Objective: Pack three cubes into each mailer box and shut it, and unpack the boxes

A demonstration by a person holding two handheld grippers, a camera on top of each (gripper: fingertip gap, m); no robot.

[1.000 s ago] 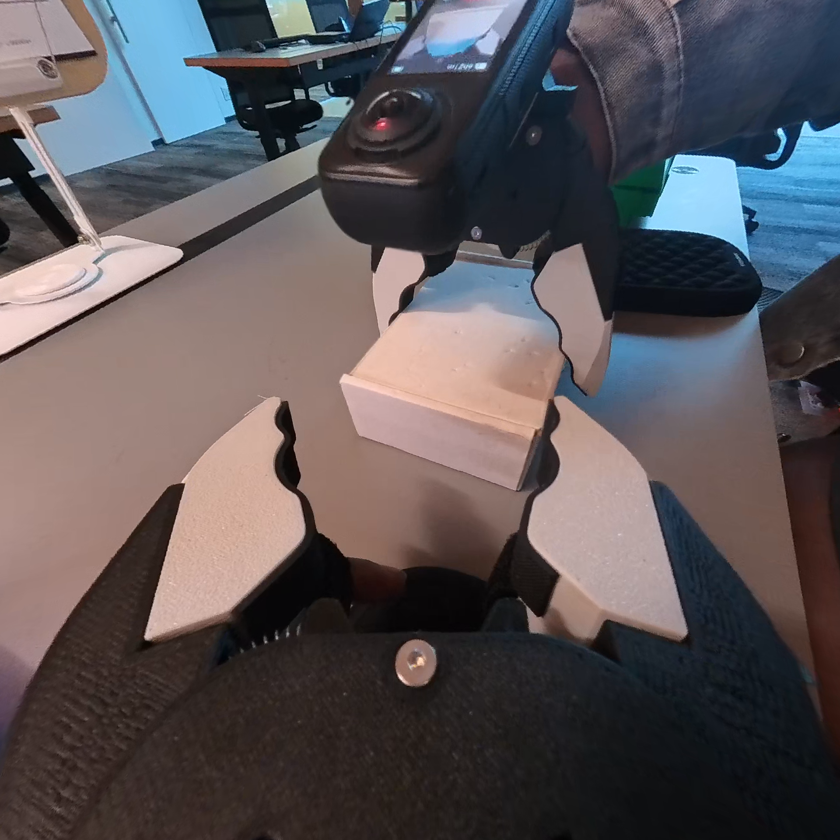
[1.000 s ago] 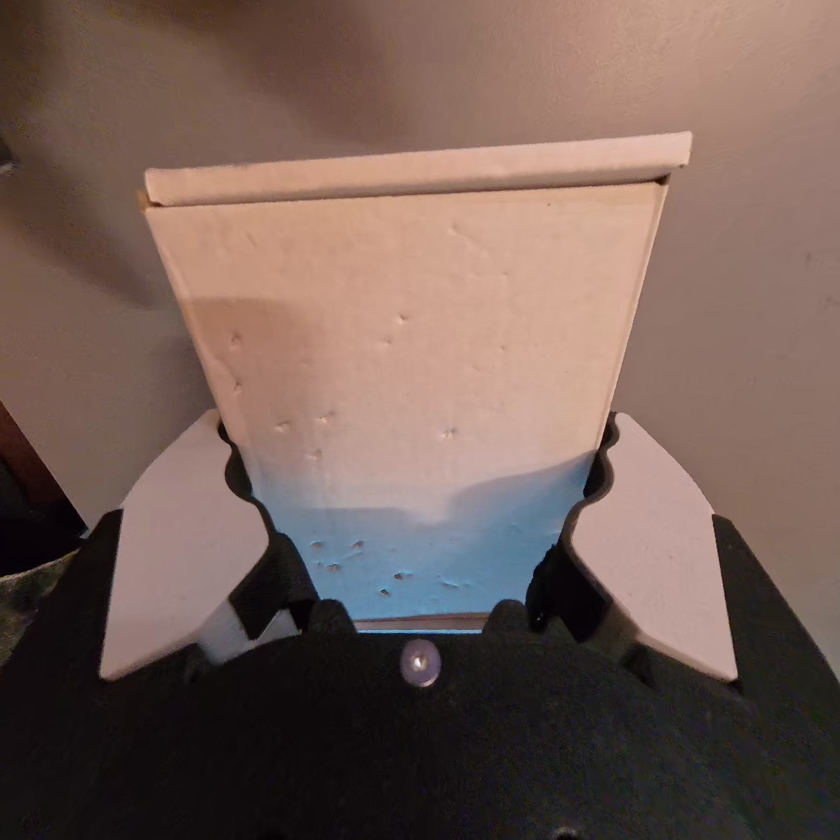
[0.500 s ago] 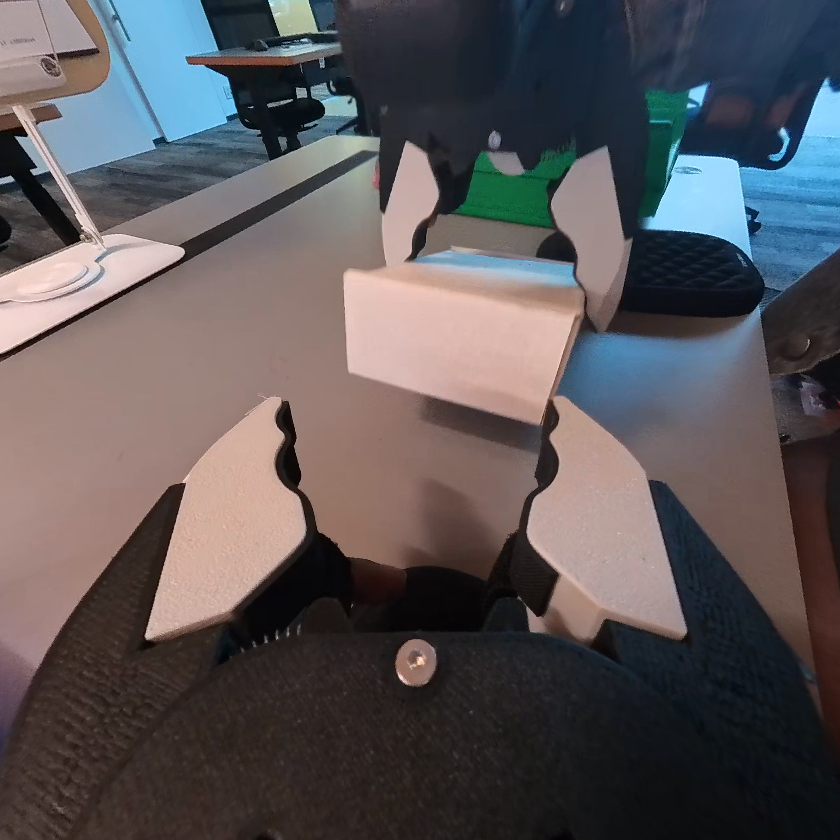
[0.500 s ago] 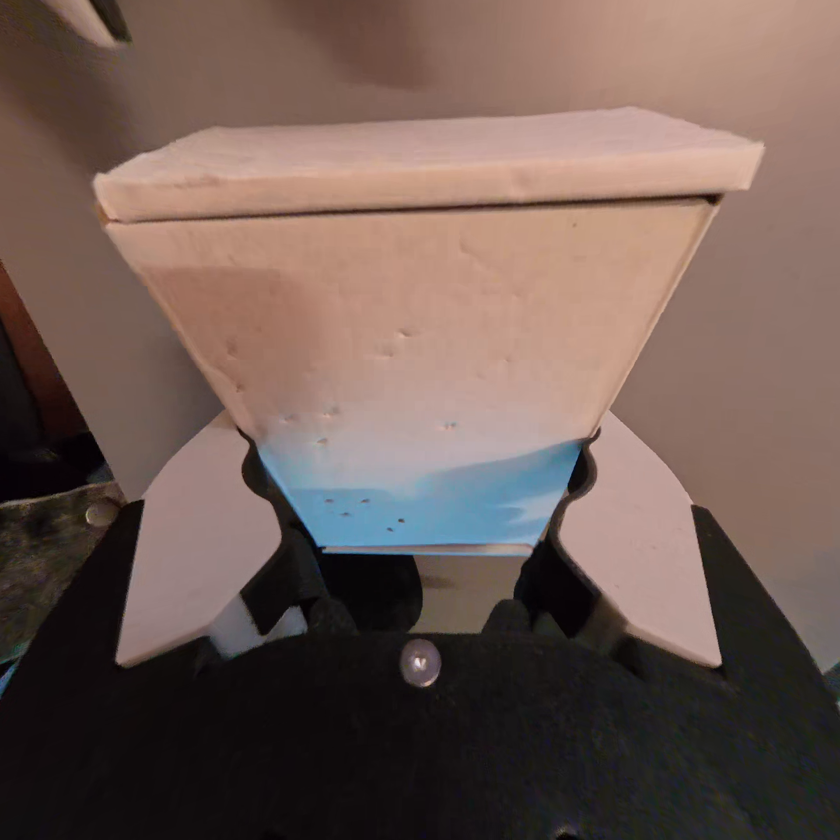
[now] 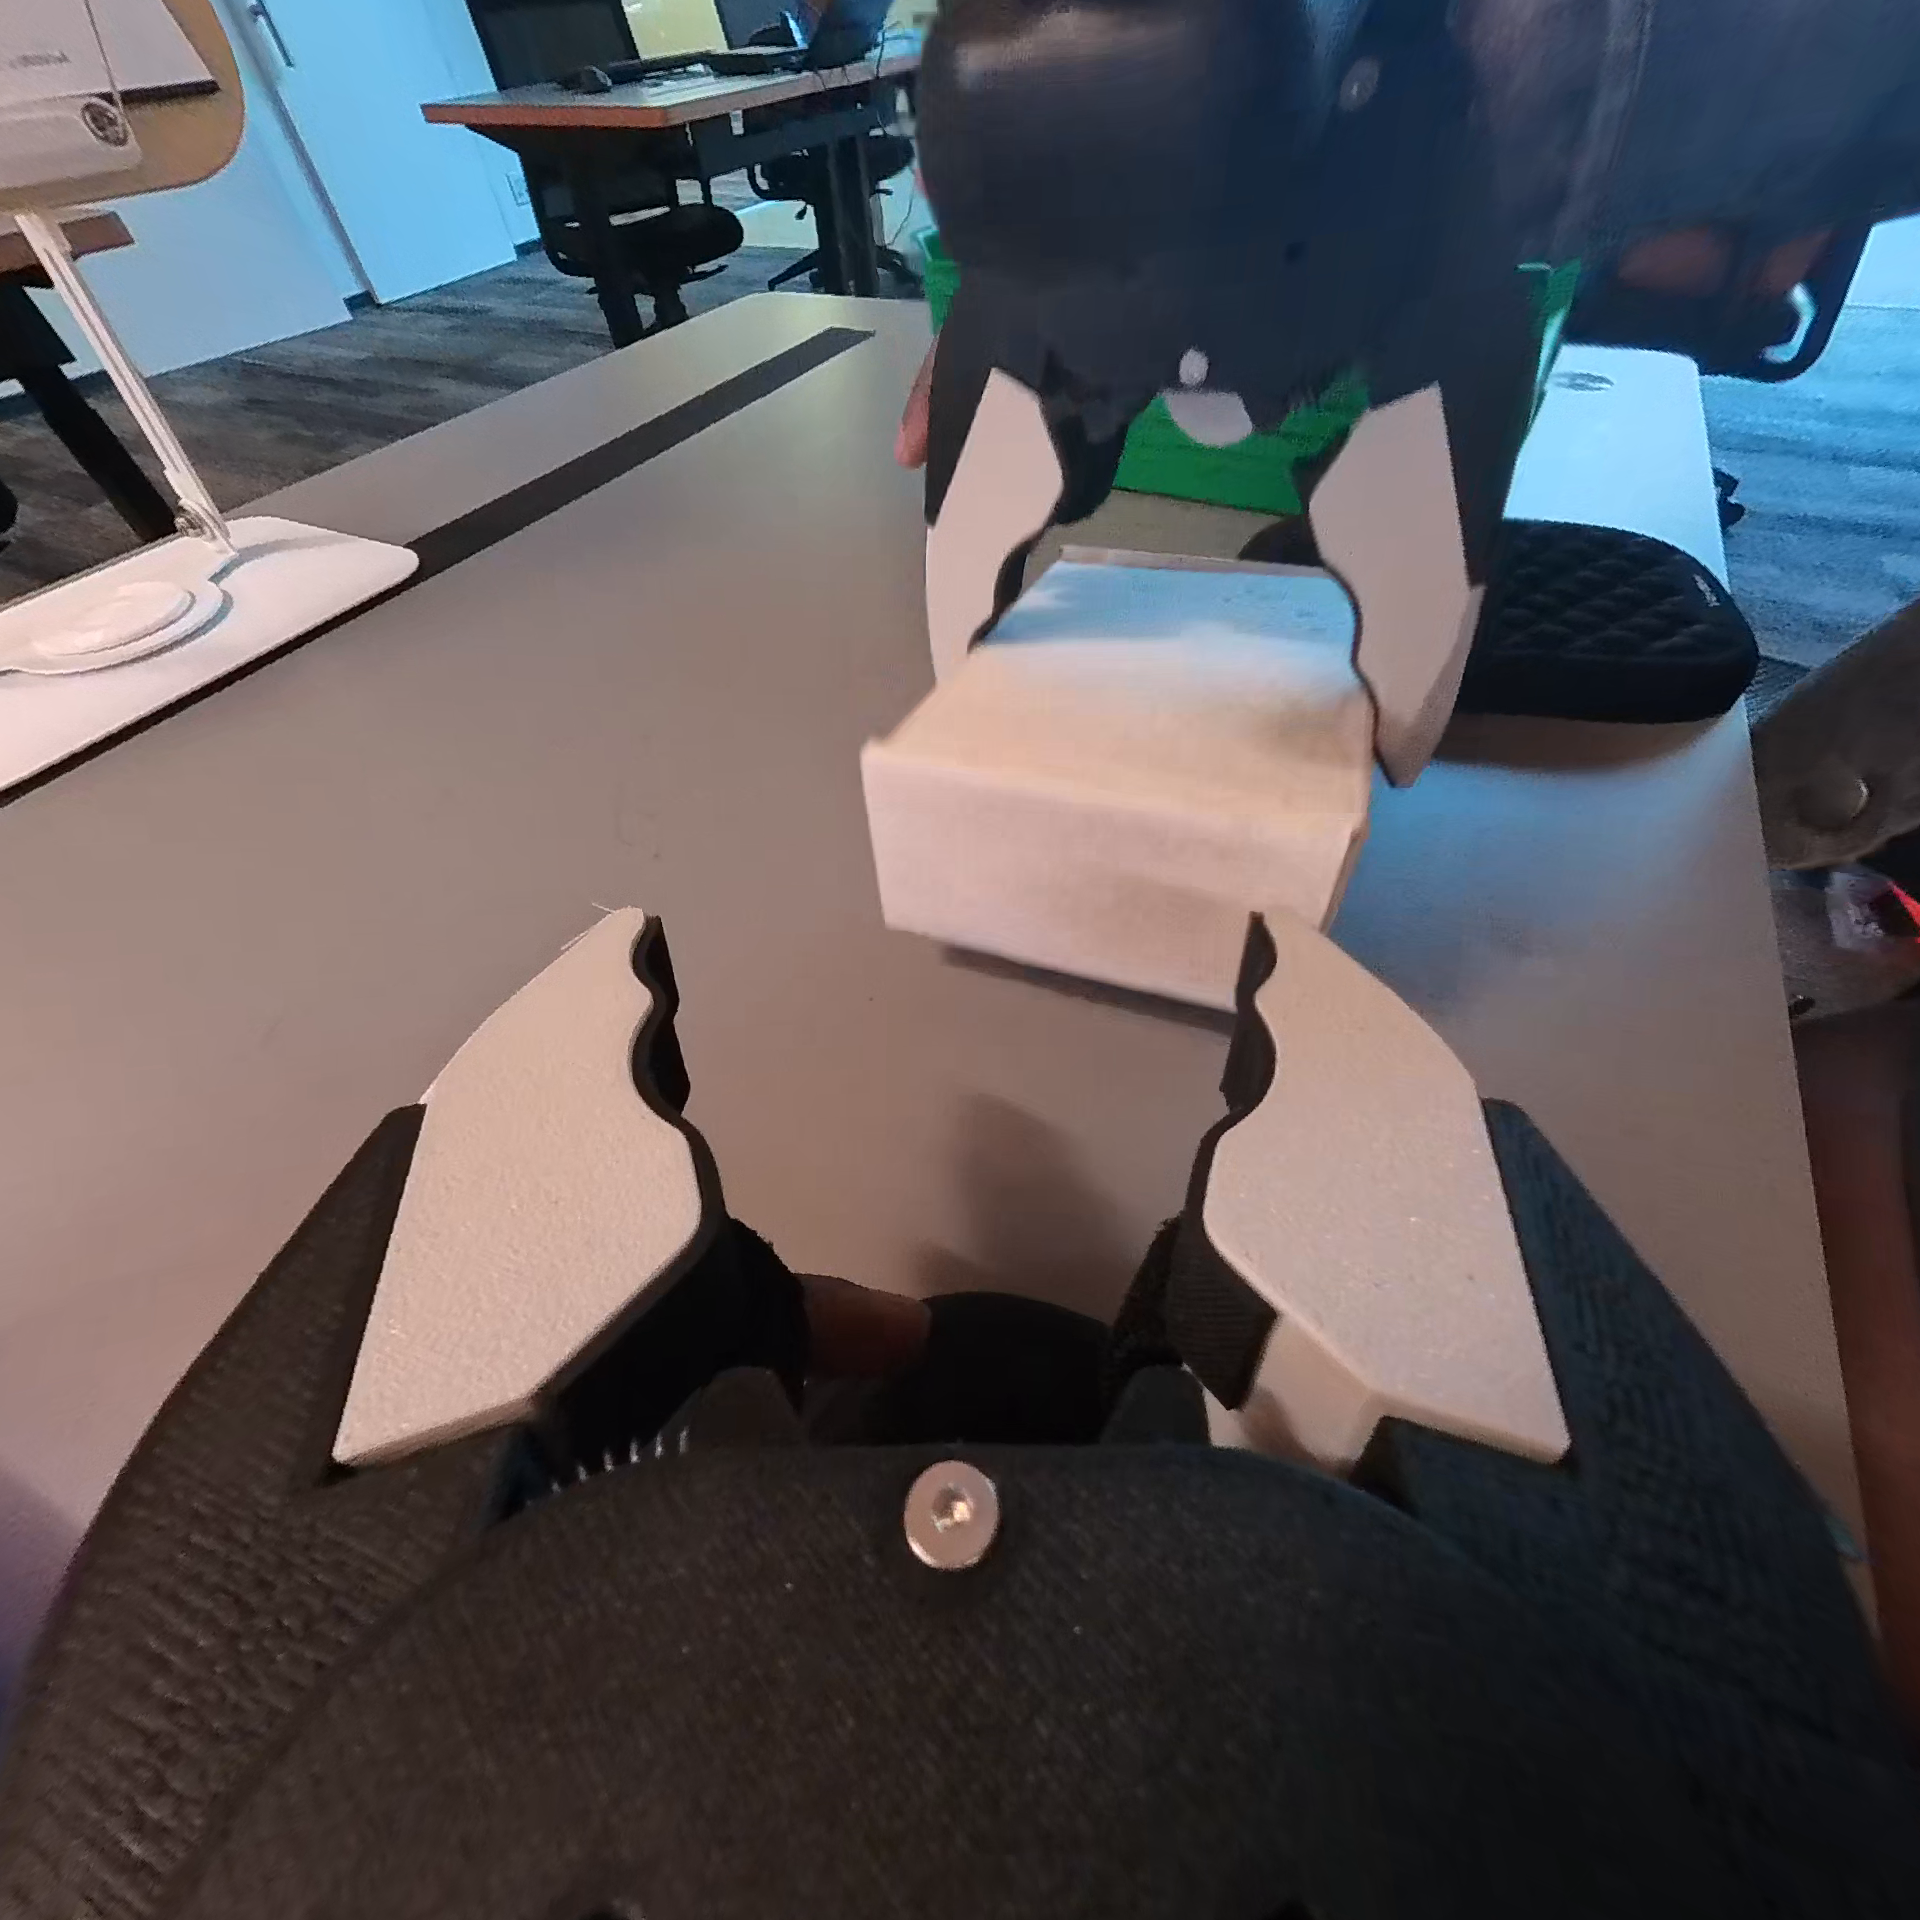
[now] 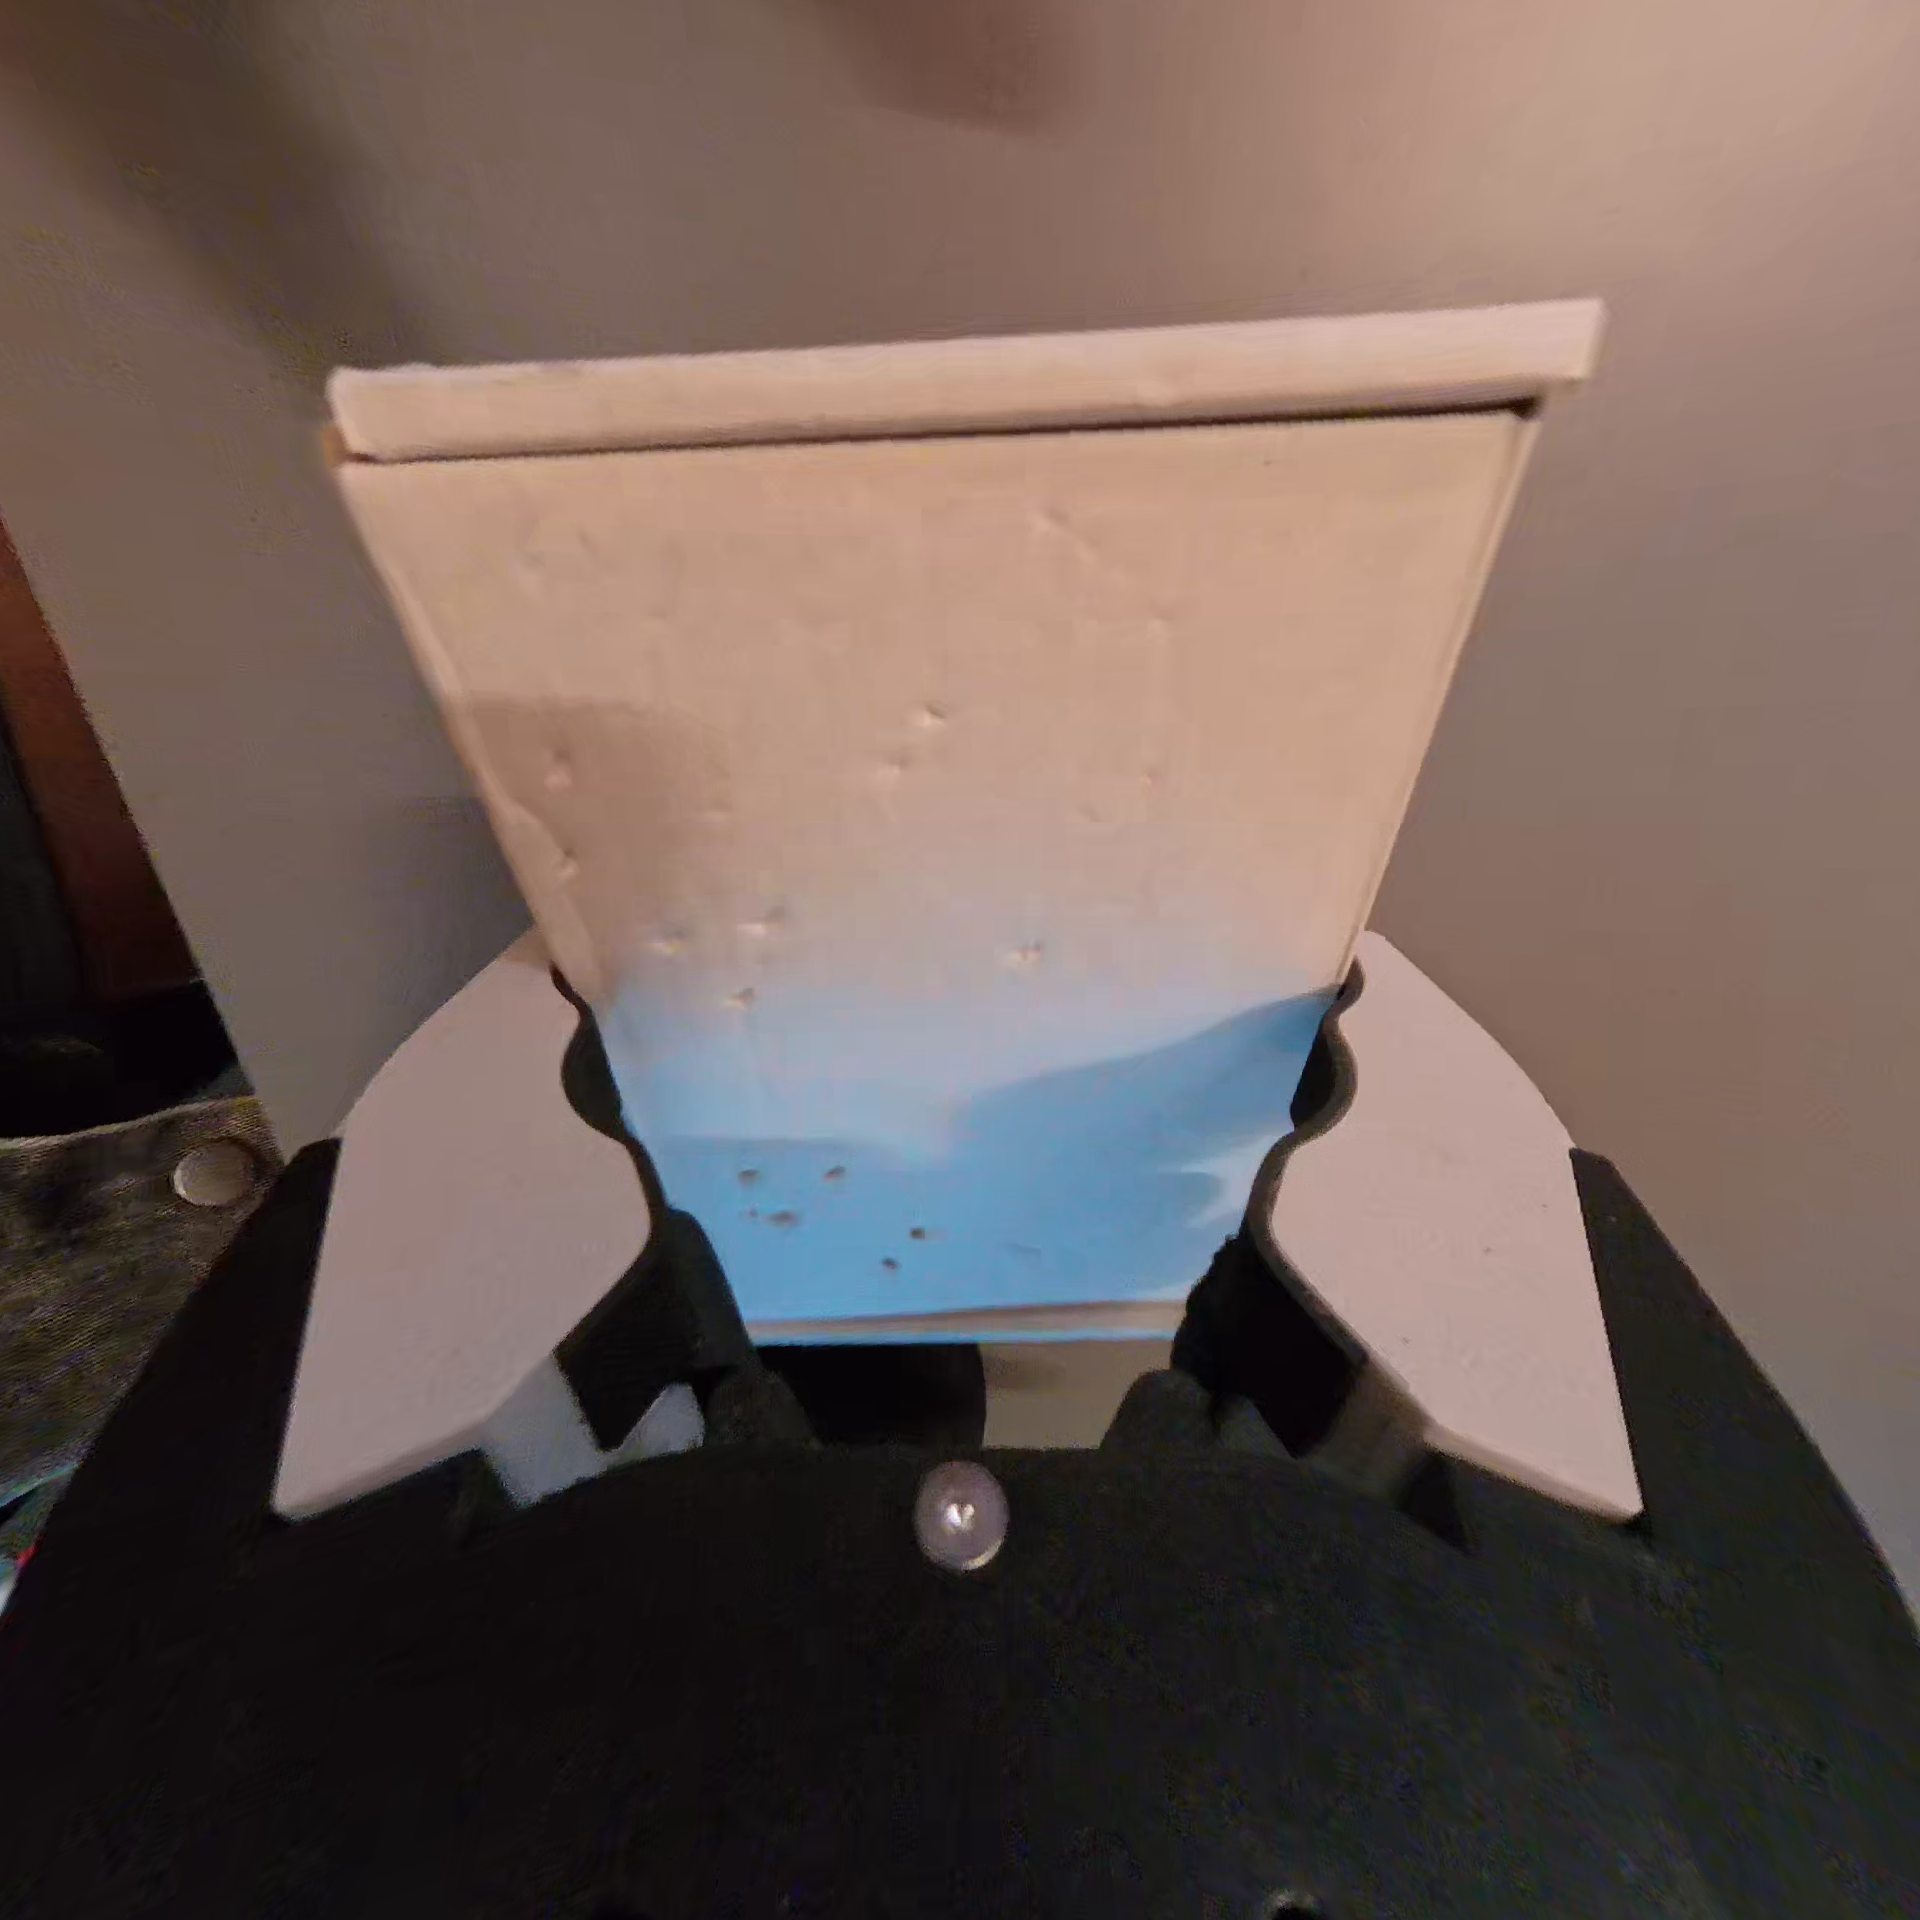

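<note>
Your right gripper (image 5: 1195, 634) is clamped on the closed white mailer box (image 5: 1117, 810), held toward the bench's (image 5: 520, 727) right edge, just ahead of a black padded rest (image 5: 1621, 634). Your left gripper (image 5: 951, 1023) sits wide apart, empty, near the box's front.

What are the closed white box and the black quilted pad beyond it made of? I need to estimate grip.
The closed white box, clamped by the right gripper, looks like matte paperboard: dented face, visible folded edges. The black quilted pad looks like soft stitched fabric or foam, judging by its diamond quilting; which one is unclear.
</note>
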